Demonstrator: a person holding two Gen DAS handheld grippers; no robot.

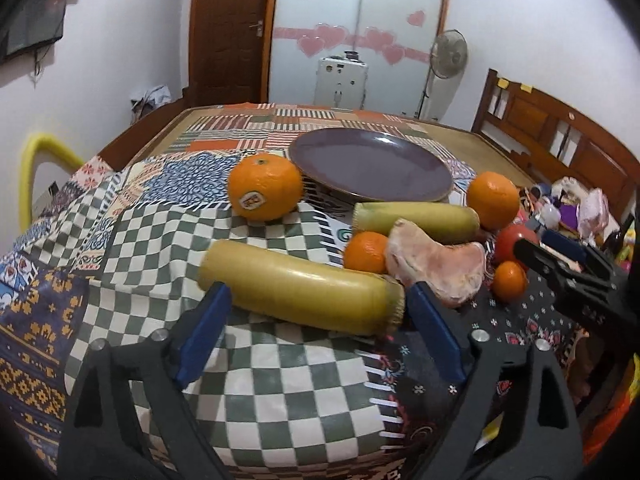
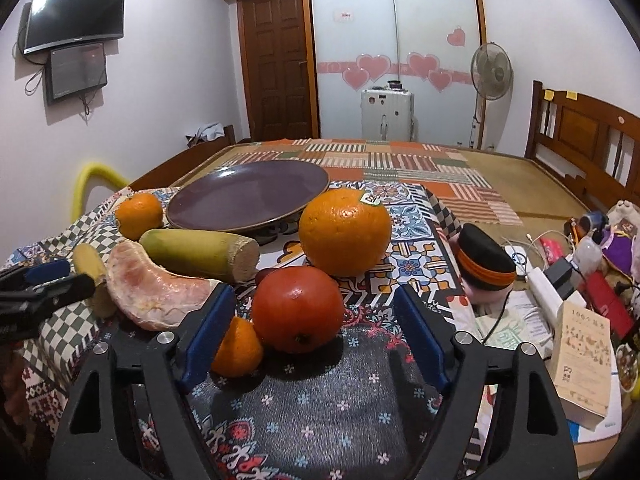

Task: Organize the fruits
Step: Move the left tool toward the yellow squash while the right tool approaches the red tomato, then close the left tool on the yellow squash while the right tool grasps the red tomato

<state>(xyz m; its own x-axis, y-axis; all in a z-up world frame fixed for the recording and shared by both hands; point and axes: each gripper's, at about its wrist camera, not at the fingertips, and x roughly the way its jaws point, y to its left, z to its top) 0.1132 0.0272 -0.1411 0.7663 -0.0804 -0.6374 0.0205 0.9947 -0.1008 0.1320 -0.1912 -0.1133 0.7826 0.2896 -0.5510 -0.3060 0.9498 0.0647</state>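
Purple and bare, the plate [image 2: 248, 200] is set at the back of the patchwork cloth [image 1: 276, 400], ringed by fruit: a stickered orange [image 1: 265, 186] to its left, a pomelo wedge [image 1: 436, 266] and a yellow-green cane piece [image 1: 416, 220] in front. Open cloth is left below the fruit. The left gripper [image 1: 316, 320] is spread wide around a yellow cane piece [image 1: 300, 292], pads apart from it. The right gripper [image 2: 314, 320] is held partly open, a red tomato [image 2: 298, 308] between its pads, a small mandarin [image 2: 236, 348] against its left pad.
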